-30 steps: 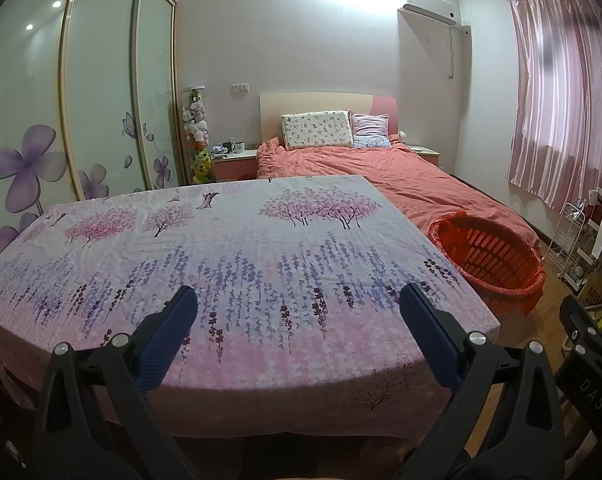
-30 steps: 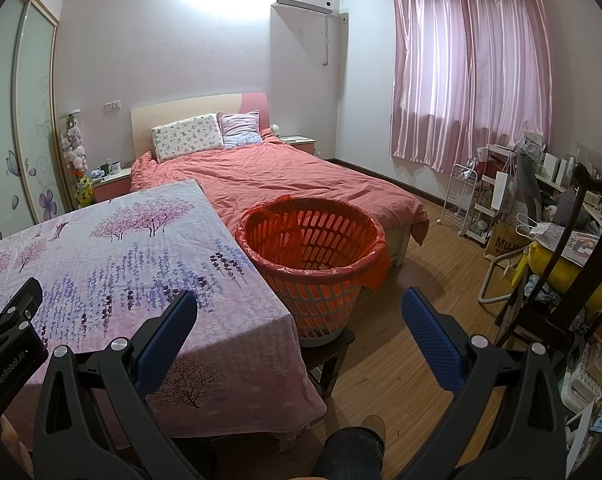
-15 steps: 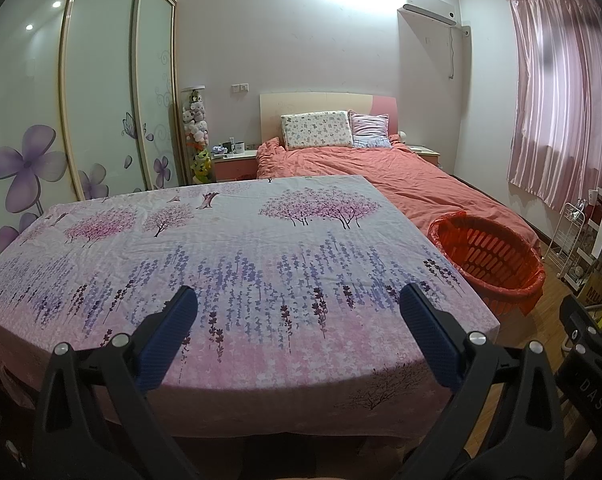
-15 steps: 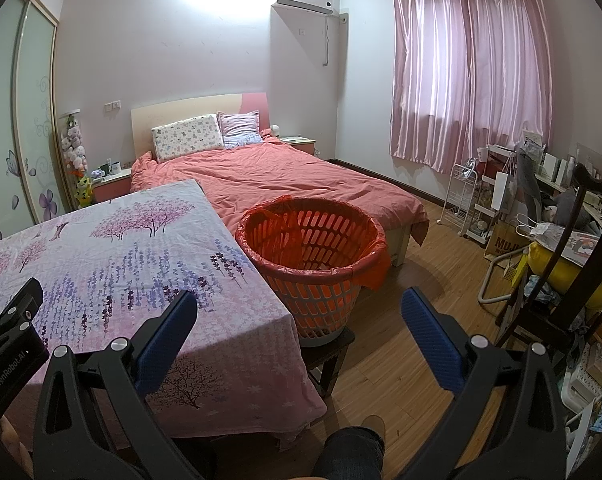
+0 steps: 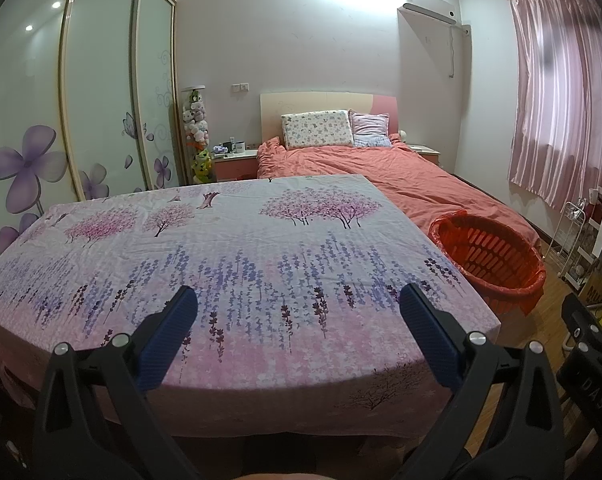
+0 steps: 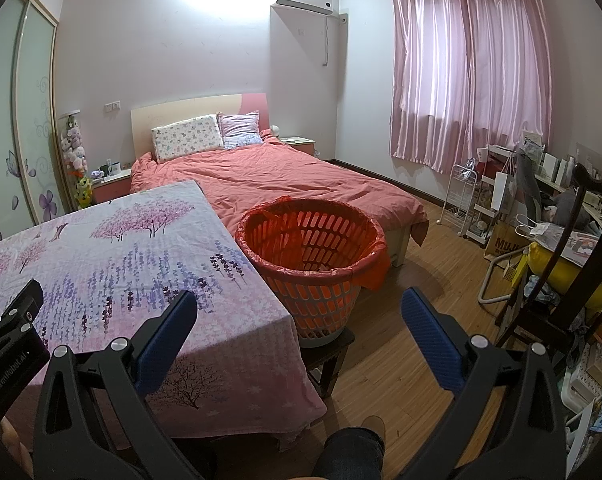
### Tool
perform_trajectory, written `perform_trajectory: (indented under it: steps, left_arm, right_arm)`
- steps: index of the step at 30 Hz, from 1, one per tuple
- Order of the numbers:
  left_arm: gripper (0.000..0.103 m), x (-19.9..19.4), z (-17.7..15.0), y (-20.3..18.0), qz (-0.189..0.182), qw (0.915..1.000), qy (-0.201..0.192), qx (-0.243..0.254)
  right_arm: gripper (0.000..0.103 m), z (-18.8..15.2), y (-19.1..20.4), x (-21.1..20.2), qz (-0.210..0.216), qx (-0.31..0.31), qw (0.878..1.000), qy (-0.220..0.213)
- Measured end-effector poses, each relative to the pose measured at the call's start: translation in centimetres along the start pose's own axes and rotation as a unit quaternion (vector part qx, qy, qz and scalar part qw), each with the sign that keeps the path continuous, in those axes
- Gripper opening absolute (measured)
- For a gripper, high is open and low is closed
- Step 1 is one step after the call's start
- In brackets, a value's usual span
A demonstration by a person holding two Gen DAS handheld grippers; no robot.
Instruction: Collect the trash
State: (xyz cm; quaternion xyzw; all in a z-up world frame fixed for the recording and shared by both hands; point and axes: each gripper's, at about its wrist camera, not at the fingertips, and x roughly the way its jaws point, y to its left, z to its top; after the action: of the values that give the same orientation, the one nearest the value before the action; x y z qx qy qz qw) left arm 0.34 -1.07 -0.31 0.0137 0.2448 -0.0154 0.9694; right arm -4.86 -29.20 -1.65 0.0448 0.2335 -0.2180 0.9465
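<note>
An orange laundry-style basket lined with a red bag [image 6: 309, 256] stands on a low dark stool at the table's right edge; it also shows in the left wrist view [image 5: 489, 260]. My left gripper [image 5: 297, 308] is open and empty, held over the near edge of the table with the floral cloth [image 5: 229, 248]. My right gripper [image 6: 299, 308] is open and empty, in front of the basket and a little below its rim. No loose trash shows on the cloth. The basket's bottom is mostly hidden.
A bed with a coral cover [image 6: 301, 176] lies behind the table and basket. A white wire rack [image 6: 461, 196], bags, a dark chair [image 6: 573, 264] and clutter crowd the right side. Wardrobe doors [image 5: 101, 112] line the left wall. Wooden floor [image 6: 401, 320] lies right of the basket.
</note>
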Motion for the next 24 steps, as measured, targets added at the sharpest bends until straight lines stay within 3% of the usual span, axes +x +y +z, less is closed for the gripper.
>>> perform_trajectory:
  steps: [24]
  left_arm:
    - [0.099,0.11,0.04,0.15,0.001,1.0,0.001,0.001]
  right_arm:
    - [0.101,0.04,0.04,-0.02,0.0,0.0,1.0,0.001]
